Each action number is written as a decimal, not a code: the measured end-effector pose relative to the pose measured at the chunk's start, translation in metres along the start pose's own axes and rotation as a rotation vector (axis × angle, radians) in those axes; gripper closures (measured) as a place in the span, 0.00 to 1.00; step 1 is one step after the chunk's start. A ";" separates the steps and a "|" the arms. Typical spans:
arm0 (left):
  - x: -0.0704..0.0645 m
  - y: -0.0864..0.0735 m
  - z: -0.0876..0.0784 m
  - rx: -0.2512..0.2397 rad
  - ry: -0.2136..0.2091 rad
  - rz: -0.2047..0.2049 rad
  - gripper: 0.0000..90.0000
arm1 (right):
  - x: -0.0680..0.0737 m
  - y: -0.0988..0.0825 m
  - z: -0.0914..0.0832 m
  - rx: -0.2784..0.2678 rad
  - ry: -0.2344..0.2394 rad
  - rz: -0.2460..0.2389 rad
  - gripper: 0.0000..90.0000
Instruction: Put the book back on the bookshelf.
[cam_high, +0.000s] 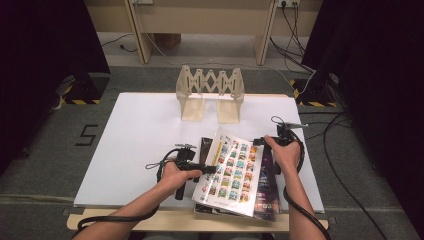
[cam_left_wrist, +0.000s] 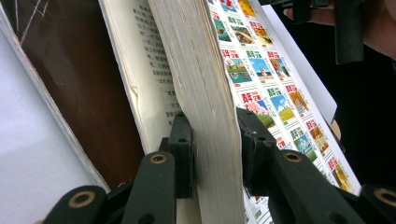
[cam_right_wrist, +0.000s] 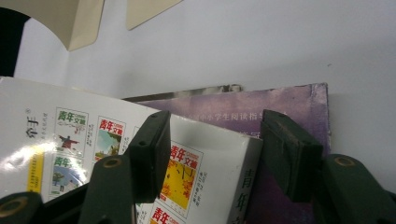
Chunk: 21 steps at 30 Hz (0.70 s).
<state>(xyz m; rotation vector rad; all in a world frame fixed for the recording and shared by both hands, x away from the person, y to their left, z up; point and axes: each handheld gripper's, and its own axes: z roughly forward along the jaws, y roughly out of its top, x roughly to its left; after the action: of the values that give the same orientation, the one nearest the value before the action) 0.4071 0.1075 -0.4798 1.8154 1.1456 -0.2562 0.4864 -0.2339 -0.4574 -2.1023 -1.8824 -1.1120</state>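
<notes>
The left gripper (cam_left_wrist: 215, 142) has its jaws closed on the page edge of the white magazine (cam_high: 231, 167), lifting it off the purple magazine (cam_high: 267, 182) on the counter (cam_high: 140, 135). The right gripper (cam_right_wrist: 215, 154) – jaws open around the spine corner – should close next, I think.

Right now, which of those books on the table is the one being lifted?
The white-covered book printed with rows of small colourful pictures. The left gripper clamps its page block, tilting it up, while the purple book beneath lies flat.
</notes>
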 end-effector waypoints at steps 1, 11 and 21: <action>0.001 -0.001 0.000 -0.004 -0.004 -0.008 0.77 | -0.001 0.000 0.001 -0.003 0.011 0.000 0.49; 0.000 -0.004 -0.002 -0.017 0.009 0.012 0.77 | -0.003 0.007 0.006 0.011 0.073 0.012 0.49; 0.006 -0.009 -0.004 -0.044 -0.023 -0.019 0.76 | -0.005 -0.001 0.004 -0.009 0.068 0.001 0.65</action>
<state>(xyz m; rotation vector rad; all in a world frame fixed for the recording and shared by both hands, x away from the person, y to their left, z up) 0.4018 0.1156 -0.4865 1.7595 1.1442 -0.2596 0.4877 -0.2359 -0.4630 -2.0417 -1.8497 -1.1782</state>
